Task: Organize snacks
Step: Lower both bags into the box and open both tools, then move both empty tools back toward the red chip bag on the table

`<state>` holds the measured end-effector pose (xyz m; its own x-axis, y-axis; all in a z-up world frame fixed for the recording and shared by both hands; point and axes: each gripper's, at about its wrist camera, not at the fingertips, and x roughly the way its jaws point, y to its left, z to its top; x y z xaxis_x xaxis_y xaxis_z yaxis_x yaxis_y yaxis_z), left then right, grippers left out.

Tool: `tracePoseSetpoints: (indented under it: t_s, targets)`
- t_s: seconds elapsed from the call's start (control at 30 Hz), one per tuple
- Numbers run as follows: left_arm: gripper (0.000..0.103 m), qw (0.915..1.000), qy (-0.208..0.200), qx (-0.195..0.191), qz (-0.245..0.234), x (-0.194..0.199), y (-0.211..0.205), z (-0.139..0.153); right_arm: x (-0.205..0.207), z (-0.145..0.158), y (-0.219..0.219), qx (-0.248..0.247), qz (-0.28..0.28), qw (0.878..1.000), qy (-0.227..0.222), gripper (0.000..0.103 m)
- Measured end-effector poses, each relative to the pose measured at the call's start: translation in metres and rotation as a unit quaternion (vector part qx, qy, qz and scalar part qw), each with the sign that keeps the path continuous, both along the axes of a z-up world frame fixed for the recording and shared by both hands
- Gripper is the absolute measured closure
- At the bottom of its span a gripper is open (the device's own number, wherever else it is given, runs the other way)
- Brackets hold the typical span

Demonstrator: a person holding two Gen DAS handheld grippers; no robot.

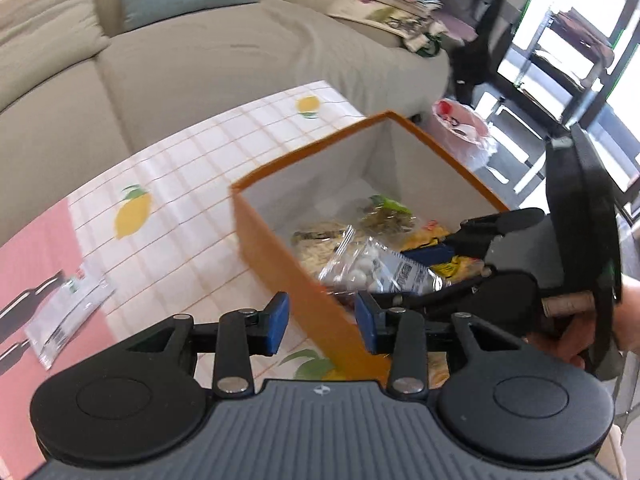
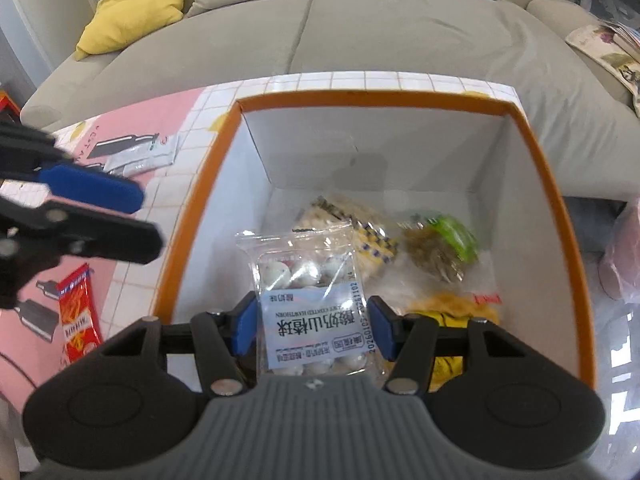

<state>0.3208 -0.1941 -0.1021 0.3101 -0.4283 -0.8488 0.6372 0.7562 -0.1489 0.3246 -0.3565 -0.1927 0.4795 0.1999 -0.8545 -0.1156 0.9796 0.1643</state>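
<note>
Your right gripper (image 2: 312, 322) jaws spread around clear plastic packet of white candy balls (image 2: 310, 300), not clamping, lower centre, inside orange-rimmed white cardboard box (image 2: 520, 160), your left gripper (image 1: 322, 322) jaws apart straddling box wall, silver sachet (image 1: 66, 314) lower left on pink mat.

Red snack packet (image 2: 78, 316) half behind right tongs' housing; green-labelled packet (image 2: 444, 248) blurred.
</note>
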Motion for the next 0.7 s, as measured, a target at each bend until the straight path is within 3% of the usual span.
tracePoseSetpoints:
  t_s: [0.07, 0.3, 0.7]
  targets:
    - [0.057, 0.9999, -0.001, 0.006, 0.009, 0.000, 0.008, -0.003, 0.011, -0.003, 0.004, 0.007, -0.008, 1.000, 0.006, 0.046]
    - [0.057, 0.9992, 0.009, 0.019, 0.034, 0.005, 0.034, -0.016, 0.049, -0.020, -0.008, 0.112, -0.096, 0.988, 0.053, 0.046]
    - [0.057, 0.9979, 0.027, 0.010, 0.059, 0.002, 0.059, -0.027, 0.068, -0.026, -0.002, 0.128, -0.138, 0.980, 0.065, 0.040]
